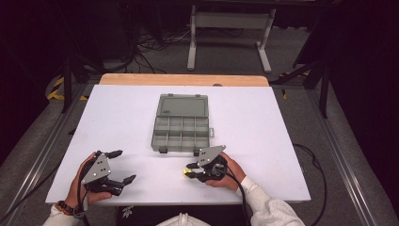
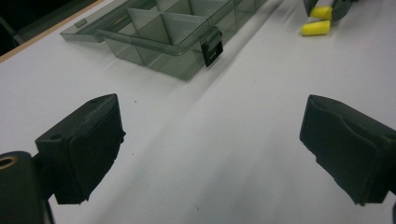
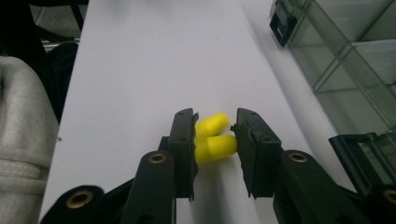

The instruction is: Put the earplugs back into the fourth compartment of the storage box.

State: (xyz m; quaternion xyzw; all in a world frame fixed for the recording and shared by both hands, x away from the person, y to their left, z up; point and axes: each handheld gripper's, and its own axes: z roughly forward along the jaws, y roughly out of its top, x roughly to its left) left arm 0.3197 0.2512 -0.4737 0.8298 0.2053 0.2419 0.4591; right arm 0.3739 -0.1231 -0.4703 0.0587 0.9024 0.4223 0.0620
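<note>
Two yellow foam earplugs point(image 3: 212, 125) lie side by side on the white table point(image 1: 263, 122). My right gripper point(image 3: 215, 140) is closed around them near the table's front edge, and the nearer earplug point(image 3: 217, 147) spans from one pad to the other. From above, the right gripper point(image 1: 187, 170) shows a yellow spot at its tips. The left gripper view shows one earplug point(image 2: 321, 12) in those jaws and a second point(image 2: 315, 28) beside it on the table. My left gripper point(image 1: 126, 165) rests at the front left, wide open point(image 2: 210, 144) with bare table between its fingers.
A clear grey compartment box point(image 1: 154, 136) lies open in the middle of the table, lid folded back, its compartments point(image 2: 163, 28) looking empty. Its front latch point(image 2: 211, 45) points toward me. The box's corner point(image 3: 355, 56) sits just right of my right gripper.
</note>
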